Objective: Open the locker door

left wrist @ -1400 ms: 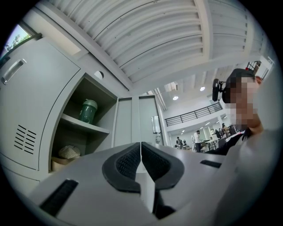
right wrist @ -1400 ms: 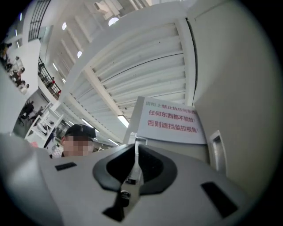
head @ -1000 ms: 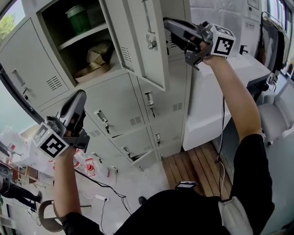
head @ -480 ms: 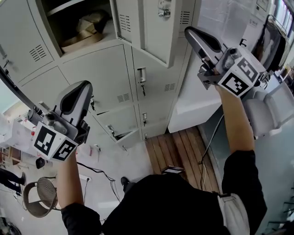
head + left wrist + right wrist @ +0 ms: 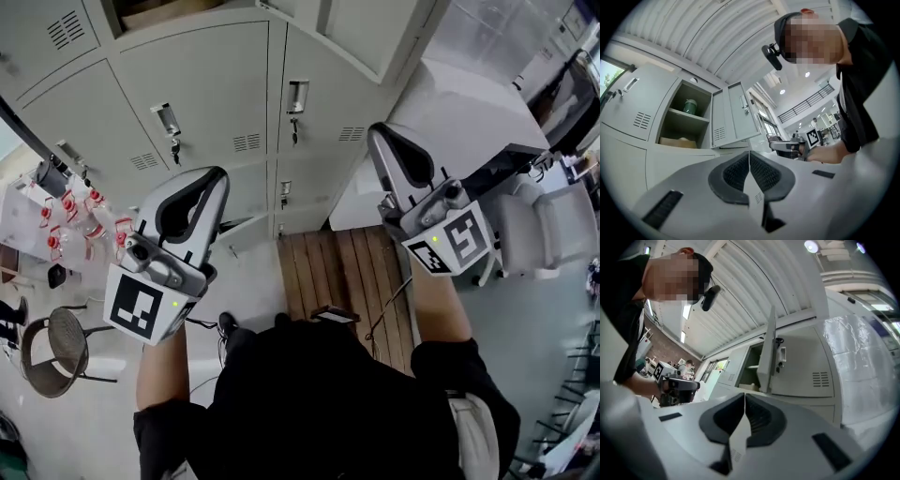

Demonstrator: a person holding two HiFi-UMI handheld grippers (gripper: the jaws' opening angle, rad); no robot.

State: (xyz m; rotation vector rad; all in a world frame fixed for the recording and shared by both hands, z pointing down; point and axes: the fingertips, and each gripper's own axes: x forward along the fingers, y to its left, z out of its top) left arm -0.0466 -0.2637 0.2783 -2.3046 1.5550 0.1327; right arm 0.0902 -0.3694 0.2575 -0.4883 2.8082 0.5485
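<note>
Locker door is seen swung out from an upper compartment, edge-on in the right gripper view; only its lower corner is caught at the top of the head view. The task is judged as good as done. Left claw is shut, its pads pressed together with nothing between them. Right claw is likewise closed on nothing, pad to pad. Both are held low in front of the body, well apart from the door and from each other. For the step in hand, no grip is needed. If the door is wanted wider, it is best pushed at its free edge near the latch with a closed claw tip, or the claw is opened first and the edge is pinched. The push should be kept slow so the door is not bounced back. Inside the open compartment a green cup is set on the shelf and a brown box below it; neither is in the way. Lower lockers are shut, with keys hanging from some locks, and these could be snagged if a claw is raised close to them. A white tabletop stands just beside the lockers on the right and is judged likely to limit the door's swing. A wooden floor panel lies underfoot, and a round chair stands at the left, well clear.
</note>
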